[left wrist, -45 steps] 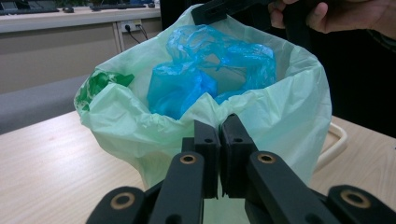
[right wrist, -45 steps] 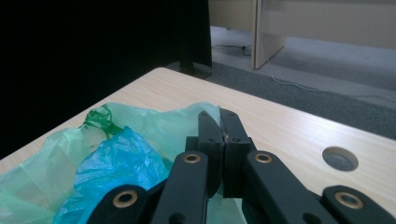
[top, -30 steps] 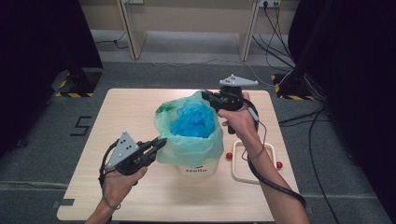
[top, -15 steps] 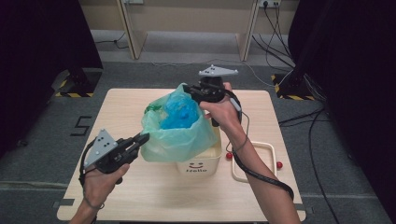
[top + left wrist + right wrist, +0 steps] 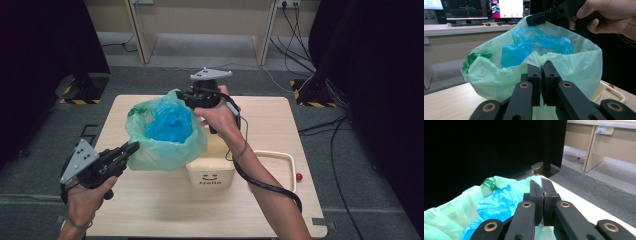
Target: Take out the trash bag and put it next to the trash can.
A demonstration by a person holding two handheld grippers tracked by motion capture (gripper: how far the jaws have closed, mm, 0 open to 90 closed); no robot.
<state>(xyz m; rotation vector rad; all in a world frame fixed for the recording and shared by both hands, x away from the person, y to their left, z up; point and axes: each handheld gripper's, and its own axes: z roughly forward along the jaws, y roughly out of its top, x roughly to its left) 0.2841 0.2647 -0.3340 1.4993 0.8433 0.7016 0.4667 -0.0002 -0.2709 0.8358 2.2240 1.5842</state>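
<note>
A: What carries it all?

B: A pale wooden worktop [image 5: 150, 210], bare along its near edge and its left side.

A: And the largest thing on it?

B: A pale green bag [image 5: 162, 145], held up off the worktop over its middle, mouth open upward. Its lower right part hangs against a cream bin [image 5: 212, 175] that stands on the worktop right of centre, toward the near edge, with a smiley face and the word "Hello" on its front. A white tray [image 5: 287, 160] lies just beside the bin toward the right edge, and a small red ball [image 5: 299, 176] lies near that edge by the tray.

A: What is in the bag?

B: Crumpled blue plastic [image 5: 170, 122] and a bit of darker green plastic [image 5: 136, 111] at the far left of the rim.

A: How is the bag held?

B: By two sets of tongs on opposite sides of the rim. The left tongs [image 5: 132, 149] are pressed together, pinching the near-left rim; in the left gripper view the film is bunched between the black pads [image 5: 534, 75]. The right tongs [image 5: 181, 95] are likewise pressed together on the far-right rim, with the right hand [image 5: 217, 117] above the bin.

A: Is the bag slack?

B: Its mouth is stretched wide between the two grips.
</note>
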